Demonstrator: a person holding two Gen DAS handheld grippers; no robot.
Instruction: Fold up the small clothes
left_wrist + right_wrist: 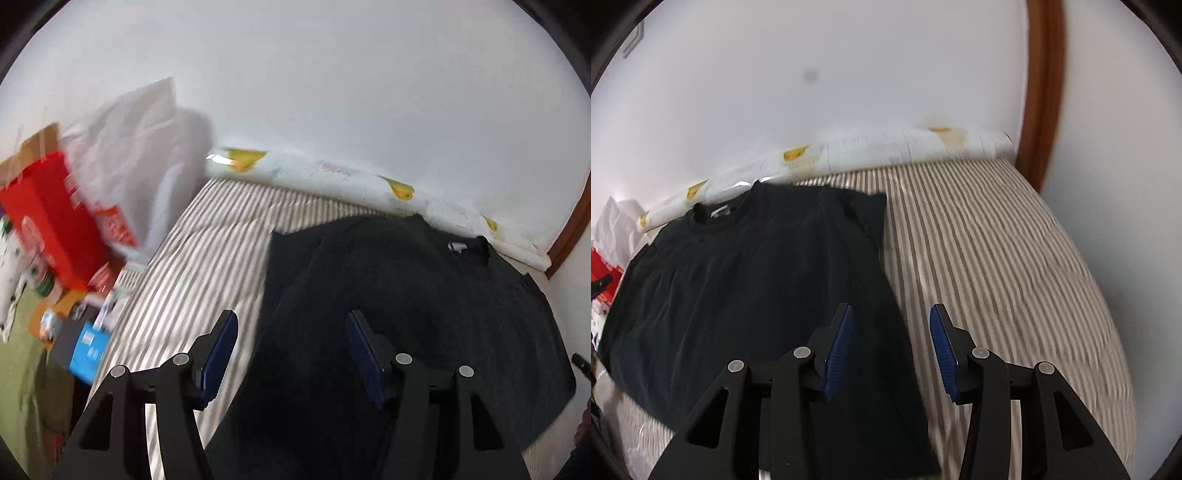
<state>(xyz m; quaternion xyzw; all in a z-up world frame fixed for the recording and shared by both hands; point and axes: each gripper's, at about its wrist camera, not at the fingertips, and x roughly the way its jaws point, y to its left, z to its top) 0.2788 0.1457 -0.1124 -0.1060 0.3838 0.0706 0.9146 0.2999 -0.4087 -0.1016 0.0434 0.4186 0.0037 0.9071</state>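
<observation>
Black shirt (746, 280) flat on striped bed (997, 240), sleeves folded in; left gripper (291, 350) and right gripper (891, 343) above it, jaws released, nothing held.

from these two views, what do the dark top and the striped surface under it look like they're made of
The dark top: soft knit fabric, matte near-black, with faint ribbing and a banded neckline; likely cotton or a blend, hard to tell. The striped surface: woven cloth in beige and white stripes with a slight sheen, lying smooth like a sheet or mattress cover; blur hides the weave.
</observation>
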